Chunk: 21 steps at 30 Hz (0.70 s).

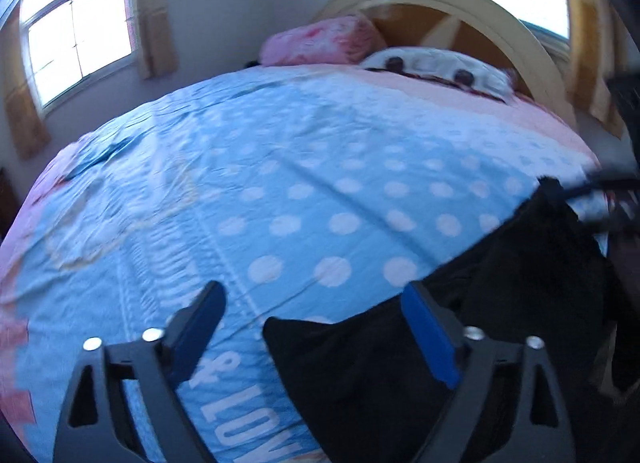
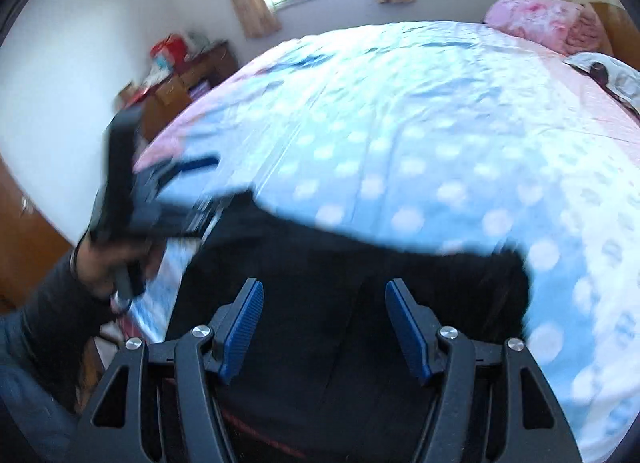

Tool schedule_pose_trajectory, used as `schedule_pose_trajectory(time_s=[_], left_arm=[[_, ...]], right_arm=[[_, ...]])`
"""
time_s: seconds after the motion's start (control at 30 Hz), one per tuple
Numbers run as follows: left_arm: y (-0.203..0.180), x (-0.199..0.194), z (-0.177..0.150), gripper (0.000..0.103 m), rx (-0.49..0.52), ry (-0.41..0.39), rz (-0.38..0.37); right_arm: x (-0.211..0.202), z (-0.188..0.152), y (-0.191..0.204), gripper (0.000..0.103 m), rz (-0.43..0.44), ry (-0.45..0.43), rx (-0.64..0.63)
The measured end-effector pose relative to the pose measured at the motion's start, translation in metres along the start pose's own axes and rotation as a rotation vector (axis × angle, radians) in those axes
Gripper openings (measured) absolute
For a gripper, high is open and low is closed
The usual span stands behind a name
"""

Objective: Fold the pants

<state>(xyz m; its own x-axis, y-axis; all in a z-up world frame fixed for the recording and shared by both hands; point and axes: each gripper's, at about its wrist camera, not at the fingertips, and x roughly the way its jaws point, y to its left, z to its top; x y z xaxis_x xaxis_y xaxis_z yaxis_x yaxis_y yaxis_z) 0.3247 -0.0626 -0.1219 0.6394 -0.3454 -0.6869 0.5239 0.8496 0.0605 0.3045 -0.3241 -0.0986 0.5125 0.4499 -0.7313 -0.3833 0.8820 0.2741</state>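
black pants [image 2: 360, 263] on polka-dot bedspread [image 1: 320, 183], both claws apart

Two wrist views, low over shared bedspread [image 1: 320, 183]

Black pants [image 2: 360, 263] are lying on a light-blue bedsheet [image 1: 320, 167] showing white polka dots and white lettering (pink along its borders), with a pink mottled pillow [image 1: 320, 41] sitting by a cream-and-tan headboard [image 1: 460, 3], and both grippers' pads [image 2: 244, 327] showing blue.
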Motion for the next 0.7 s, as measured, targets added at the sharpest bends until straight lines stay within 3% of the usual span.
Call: schedule_pose_trajectory(time_s=[0.03, 0.1, 0.2, 0.33, 0.4, 0.47, 0.57, 0.7], left_arm=[[-0.005, 0.004, 0.001, 0.067, 0.040, 0.010, -0.033], [-0.013, 0.010, 0.002, 0.058, 0.074, 0.030, -0.081], [-0.032, 0.011, -0.001, 0.057, 0.138, 0.050, -0.144], [-0.049, 0.016, 0.002, 0.057, 0.191, 0.060, -0.209], [-0.056, 0.025, 0.003, 0.057, 0.222, 0.085, -0.204], [-0.058, 0.042, 0.002, 0.043, 0.214, 0.147, -0.243], [-0.056, 0.049, 0.001, 0.040, 0.168, 0.168, -0.292], [-0.055, 0.048, -0.001, 0.040, 0.157, 0.168, -0.303]], right_arm=[[0.003, 0.007, -0.003, 0.055, -0.041, -0.011, -0.020], [0.012, 0.015, -0.007, 0.051, -0.096, 0.001, -0.039], [0.022, 0.010, -0.006, 0.051, -0.073, 0.064, -0.058], [0.017, -0.013, -0.002, 0.051, -0.120, 0.096, -0.082], [0.014, -0.022, -0.006, 0.051, -0.116, 0.092, -0.061], [0.018, -0.027, -0.011, 0.051, -0.117, 0.108, -0.032], [0.025, -0.032, -0.014, 0.051, -0.128, 0.119, -0.016], [0.027, -0.037, -0.011, 0.051, -0.139, 0.102, -0.031]])
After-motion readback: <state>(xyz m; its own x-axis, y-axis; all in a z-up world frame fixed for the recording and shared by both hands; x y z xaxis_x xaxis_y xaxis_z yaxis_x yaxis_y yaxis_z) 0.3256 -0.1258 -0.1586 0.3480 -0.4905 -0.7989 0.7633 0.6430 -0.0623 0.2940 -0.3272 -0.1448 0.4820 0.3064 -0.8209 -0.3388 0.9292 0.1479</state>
